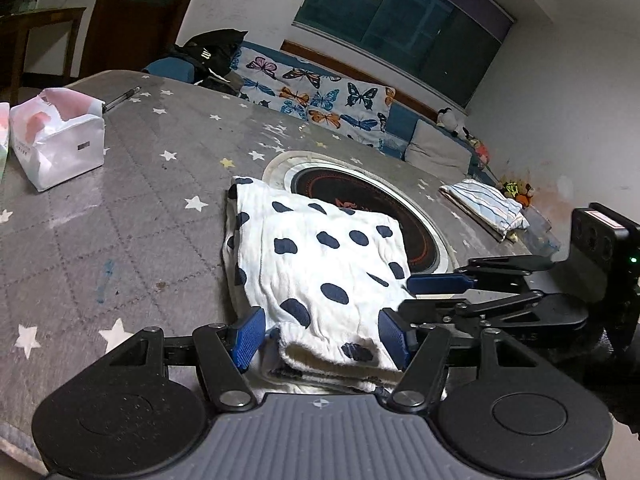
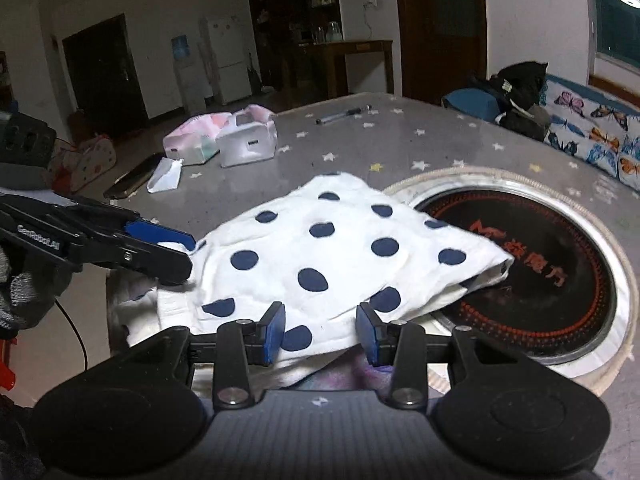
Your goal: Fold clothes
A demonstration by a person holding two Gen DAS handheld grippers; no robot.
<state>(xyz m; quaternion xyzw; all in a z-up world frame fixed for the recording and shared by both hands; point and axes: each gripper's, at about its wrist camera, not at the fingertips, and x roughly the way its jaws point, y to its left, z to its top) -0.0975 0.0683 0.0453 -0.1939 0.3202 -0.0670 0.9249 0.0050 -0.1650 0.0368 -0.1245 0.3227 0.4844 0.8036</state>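
Observation:
A white garment with dark blue dots (image 1: 316, 264) lies folded on the grey star-patterned table, partly over a round black cooktop (image 1: 376, 208). My left gripper (image 1: 322, 338) is open, its blue pads on either side of the garment's near edge. My right gripper (image 2: 320, 330) is open too, its pads astride the garment's (image 2: 320, 248) near edge. In the left wrist view the right gripper (image 1: 440, 284) reaches in at the garment's right side. In the right wrist view the left gripper (image 2: 160, 236) is at the garment's left edge.
A folded striped cloth (image 1: 484, 204) lies at the table's far right. A white tissue pack (image 1: 56, 140) and a pen (image 1: 120, 98) lie far left. A phone (image 2: 136, 176) and small packet (image 2: 164, 176) lie nearby. A butterfly-print sofa (image 1: 320, 96) stands behind.

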